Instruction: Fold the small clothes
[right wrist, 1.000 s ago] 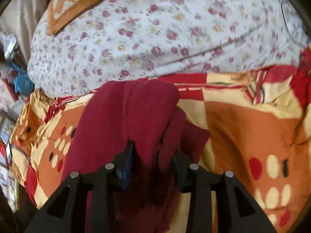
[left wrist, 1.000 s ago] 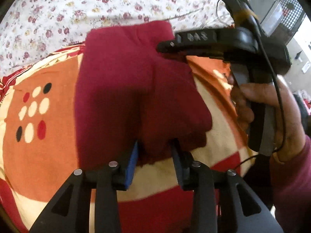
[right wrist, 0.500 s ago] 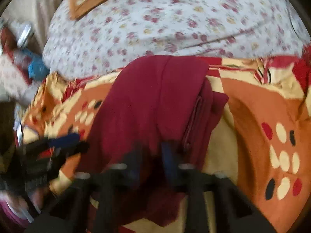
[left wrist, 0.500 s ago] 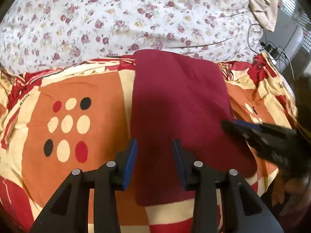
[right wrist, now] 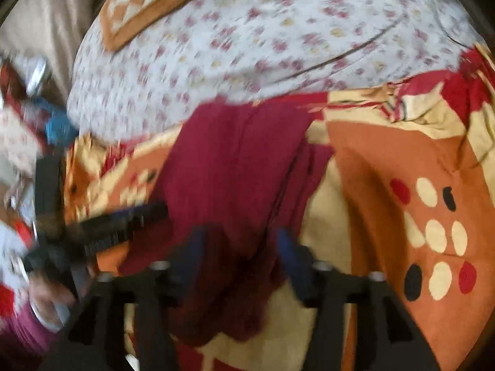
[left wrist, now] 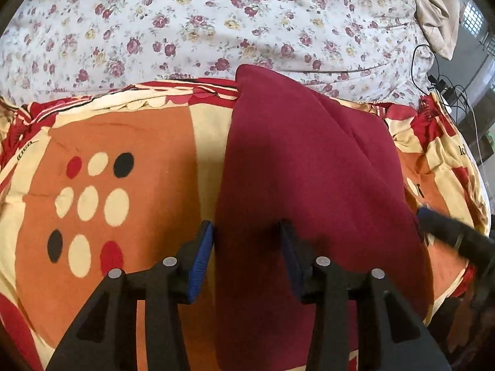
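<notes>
Maroon garment [left wrist: 303, 185] lay folded into a long strip on the patterned blanket [left wrist: 123, 160] (orange, cream and red, with dotted ovals), which covered the near part of the bed. Beyond the blanket, the floral bedsheet [left wrist: 216, 18] was exposed; the garment's far corner reached the blanket's edge and just overlapped the sheet.

My left gripper [left wrist: 246, 253] pointed steeply down over the garment's near left edge. Its jaws had just been opening; they stood apart, blue pads clear of the cloth. The left pad sat over the blanket just beside the garment's edge, the right pad over the garment itself. Nothing was gripped.

My right gripper [right wrist: 241, 256] view was motion-blurred. Its jaws had just been opening as well and stood wide, with a bunched, thicker fold of the garment [right wrist: 235, 185] lying between them but not pinched. In that view the layered edge of the fold ran along the garment's right side.

Each gripper appeared at the edge of the other's view: the right at the garment's right border [left wrist: 448, 232], the left at its left border [right wrist: 123, 222], with my hand [right wrist: 52, 296] on the handle.

An orange checked cloth [right wrist: 148, 0] lay on the sheet at the far side. Cables [left wrist: 445, 86] lay off the bed's right corner.
</notes>
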Demonstrator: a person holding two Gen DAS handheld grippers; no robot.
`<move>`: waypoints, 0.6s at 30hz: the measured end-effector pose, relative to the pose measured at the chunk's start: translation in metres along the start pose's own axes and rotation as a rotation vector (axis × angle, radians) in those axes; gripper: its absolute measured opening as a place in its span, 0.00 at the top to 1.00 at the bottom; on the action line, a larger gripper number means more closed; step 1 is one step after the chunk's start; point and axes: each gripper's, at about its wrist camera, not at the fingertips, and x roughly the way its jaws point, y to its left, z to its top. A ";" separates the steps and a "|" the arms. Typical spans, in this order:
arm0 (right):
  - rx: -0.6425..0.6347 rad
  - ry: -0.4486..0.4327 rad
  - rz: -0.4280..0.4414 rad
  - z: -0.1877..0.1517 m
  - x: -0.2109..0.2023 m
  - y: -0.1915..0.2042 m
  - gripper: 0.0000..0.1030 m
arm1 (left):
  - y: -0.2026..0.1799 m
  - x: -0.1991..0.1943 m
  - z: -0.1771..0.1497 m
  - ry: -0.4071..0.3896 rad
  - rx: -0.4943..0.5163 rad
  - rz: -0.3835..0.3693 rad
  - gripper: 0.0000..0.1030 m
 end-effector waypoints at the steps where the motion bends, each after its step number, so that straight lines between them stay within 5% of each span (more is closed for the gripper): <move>1: 0.027 -0.024 -0.005 0.005 0.000 -0.003 0.37 | 0.000 0.000 0.000 -0.001 -0.001 0.000 0.66; 6: 0.075 -0.009 -0.025 0.041 0.044 -0.013 0.37 | -0.003 -0.001 -0.001 -0.010 0.006 0.016 0.66; 7: 0.057 -0.004 -0.027 0.045 0.050 -0.011 0.45 | -0.004 0.000 -0.002 -0.011 0.008 0.021 0.66; 8: 0.017 -0.006 -0.060 0.050 0.056 -0.007 0.68 | -0.004 0.000 -0.003 -0.013 0.012 0.025 0.66; 9: -0.033 -0.011 -0.101 0.053 0.059 -0.002 0.79 | -0.005 0.000 -0.003 -0.016 0.016 0.027 0.66; 15: -0.134 -0.011 -0.224 0.049 0.070 -0.007 0.82 | -0.007 0.007 -0.007 -0.016 0.022 0.000 0.58; 18: -0.047 -0.008 -0.169 0.048 0.073 -0.025 0.82 | -0.004 0.009 -0.007 -0.009 -0.004 -0.006 0.55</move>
